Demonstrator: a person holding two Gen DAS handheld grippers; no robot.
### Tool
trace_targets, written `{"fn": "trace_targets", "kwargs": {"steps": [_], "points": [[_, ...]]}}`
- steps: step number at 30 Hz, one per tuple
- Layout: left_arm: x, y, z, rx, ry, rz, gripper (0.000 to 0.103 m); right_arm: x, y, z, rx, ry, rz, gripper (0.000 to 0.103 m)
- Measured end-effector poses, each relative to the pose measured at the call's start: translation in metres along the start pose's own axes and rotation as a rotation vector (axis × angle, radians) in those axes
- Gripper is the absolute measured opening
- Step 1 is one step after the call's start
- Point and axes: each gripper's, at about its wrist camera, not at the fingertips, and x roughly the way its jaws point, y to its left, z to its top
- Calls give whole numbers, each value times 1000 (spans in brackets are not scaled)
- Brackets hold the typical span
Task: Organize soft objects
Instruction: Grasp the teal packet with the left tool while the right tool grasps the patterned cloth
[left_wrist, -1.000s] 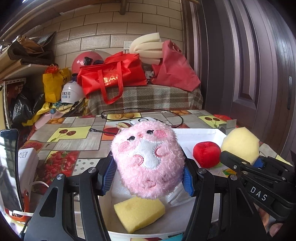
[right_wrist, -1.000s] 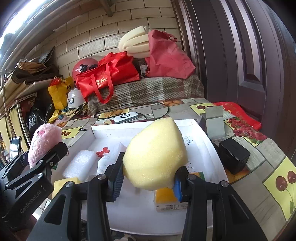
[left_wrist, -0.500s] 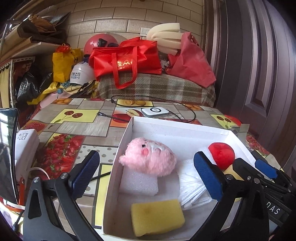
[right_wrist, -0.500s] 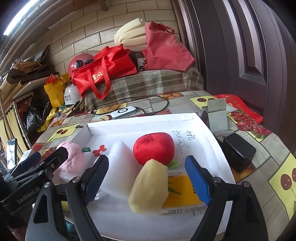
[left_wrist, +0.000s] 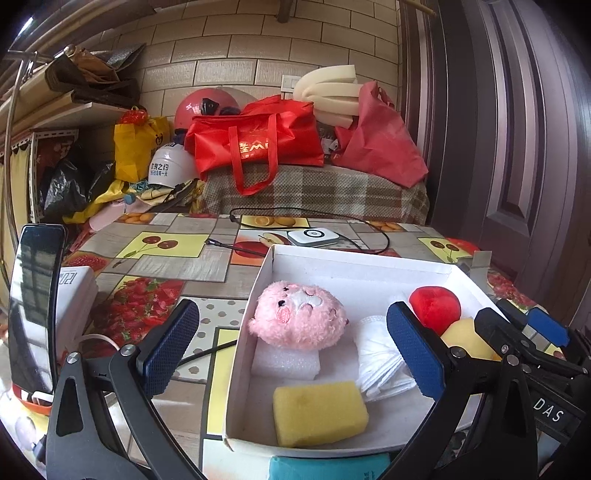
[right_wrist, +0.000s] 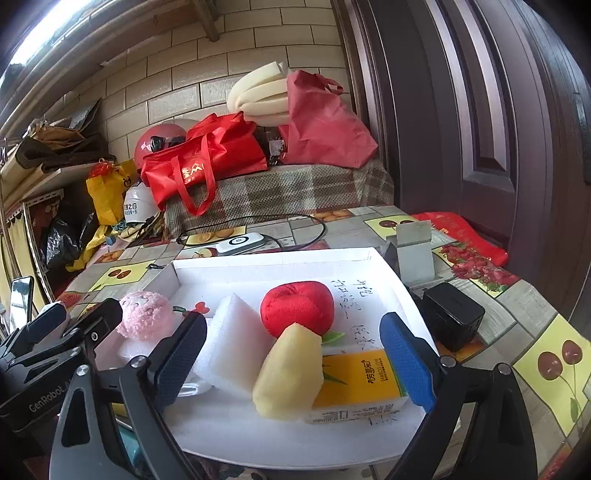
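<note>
The white box (left_wrist: 354, 264) holds a pink plush (left_wrist: 299, 319) lying on a white foam block (left_wrist: 286, 363), a yellow sponge (left_wrist: 319, 411) and folded white tissue (left_wrist: 382, 363). My left gripper (left_wrist: 291, 310) stands wide open, with the plush free between its pads. In the right wrist view a pale yellow sponge (right_wrist: 288, 373) leans on a yellow tissue pack (right_wrist: 362, 376) in front of a red plush apple (right_wrist: 297, 306). The right gripper (right_wrist: 293, 325) is opening its jaws, and the pale sponge lies loose between them.
A black box (right_wrist: 452, 317) and a grey holder (right_wrist: 413, 251) stand right of the white box. A white device (left_wrist: 313, 236) with a black cable lies behind it. A phone (left_wrist: 35, 306) stands at the left. Red bags (left_wrist: 255, 144) are piled at the back.
Both grippers have opened. The pink plush dropped from the left one onto the foam block. The pale sponge dropped from the right one onto the tissue pack.
</note>
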Motion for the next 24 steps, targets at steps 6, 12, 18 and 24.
{"fn": "trace_targets", "kwargs": {"steps": [6,12,18,24], "points": [[-18,25,-7,-63,32,-88,103,-13,-18,-5,55,16,4,103],[-16,70,-19,-251,141,-147,102,-23,-60,-16,201,78,12,103],[-26,59,-23,-99,223,-176,102,-40,-73,-30,188,174,68,103],[-38,24,-32,154,266,-312,102,-67,-34,-38,-16,162,154,103]]}}
